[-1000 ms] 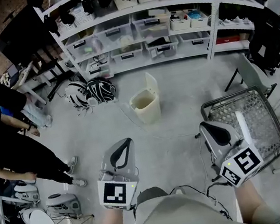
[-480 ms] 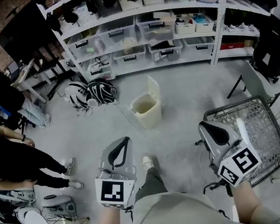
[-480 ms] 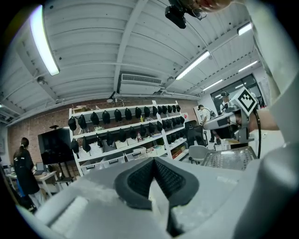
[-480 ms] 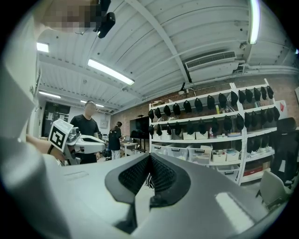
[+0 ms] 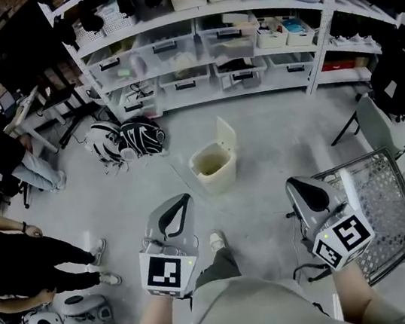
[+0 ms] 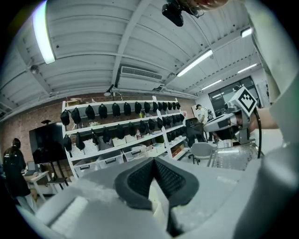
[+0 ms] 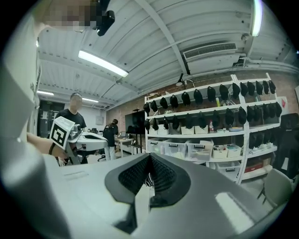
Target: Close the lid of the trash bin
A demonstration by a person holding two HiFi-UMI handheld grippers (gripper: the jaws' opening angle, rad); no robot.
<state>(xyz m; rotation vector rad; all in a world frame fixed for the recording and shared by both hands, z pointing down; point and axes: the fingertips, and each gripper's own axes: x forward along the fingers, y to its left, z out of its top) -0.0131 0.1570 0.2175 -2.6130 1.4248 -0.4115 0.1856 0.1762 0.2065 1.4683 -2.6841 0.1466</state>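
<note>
The cream trash bin [image 5: 213, 168] stands on the grey floor in the middle of the head view, its lid [image 5: 223, 134] raised upright at the back right edge. My left gripper [image 5: 183, 198] hangs short of the bin, a little to its left, and is shut with nothing between its pads [image 6: 140, 176]. My right gripper [image 5: 292, 182] is to the bin's right at about the same distance, also shut and holding nothing, its pads [image 7: 160, 176] meeting at the tip. Both gripper views look level across the room, and neither shows the bin.
White shelving [image 5: 222, 47] with bins lines the wall behind the trash bin. A wire mesh cart [image 5: 380, 198] stands close on the right, with a grey chair [image 5: 375, 122] beyond it. Black-and-white bags [image 5: 127, 140] lie left of the bin. People [image 5: 19, 255] stand at far left.
I have stepped forward: the trash bin sits nearer and lower in the head view, and a shoe has appeared between the grippers. Both grippers stay shut.
</note>
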